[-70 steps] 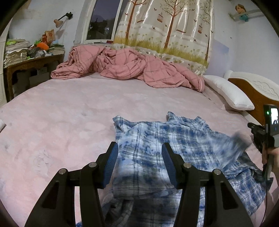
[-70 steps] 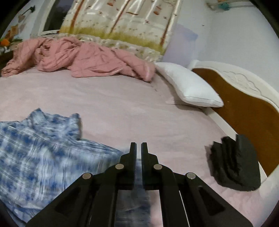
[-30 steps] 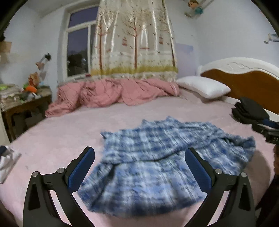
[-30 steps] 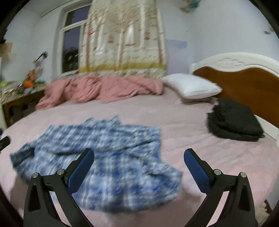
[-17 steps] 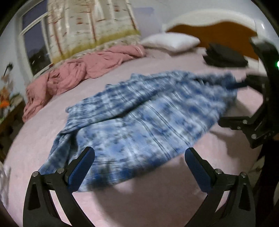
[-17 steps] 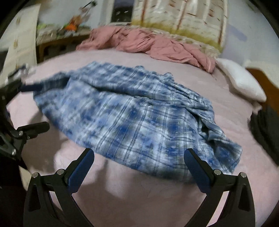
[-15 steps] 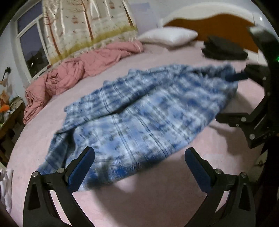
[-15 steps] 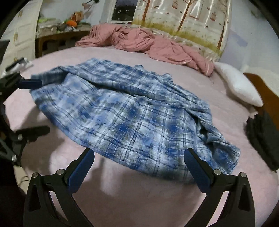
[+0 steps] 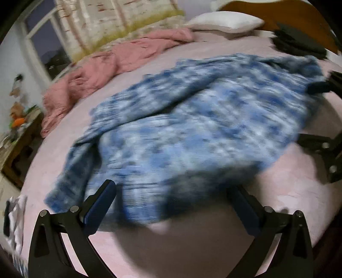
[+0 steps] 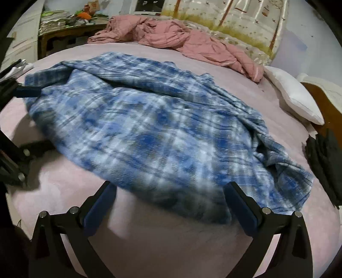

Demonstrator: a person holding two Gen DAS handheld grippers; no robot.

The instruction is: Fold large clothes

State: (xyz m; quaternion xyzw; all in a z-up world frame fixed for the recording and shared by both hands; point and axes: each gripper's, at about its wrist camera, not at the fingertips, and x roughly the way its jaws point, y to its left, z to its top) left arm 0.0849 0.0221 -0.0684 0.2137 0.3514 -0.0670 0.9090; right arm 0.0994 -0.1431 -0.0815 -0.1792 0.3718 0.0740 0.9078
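Observation:
A blue and white plaid shirt lies spread and rumpled on the pink bed; it also shows in the right wrist view. My left gripper is wide open and empty, its fingertips at the shirt's near hem. My right gripper is wide open and empty at the shirt's near edge. Each gripper shows at the other view's edge: the right one by the shirt's right end, the left one by its left end.
A crumpled pink quilt lies at the far side of the bed. A white pillow and a folded black garment lie near the wooden headboard. A cluttered wooden desk stands beyond the bed. White cloth lies at the left.
Both grippers have let go of the shirt and opened wide. The shirt has been laid out on the bed. Both grippers have since moved down close to its near edge.

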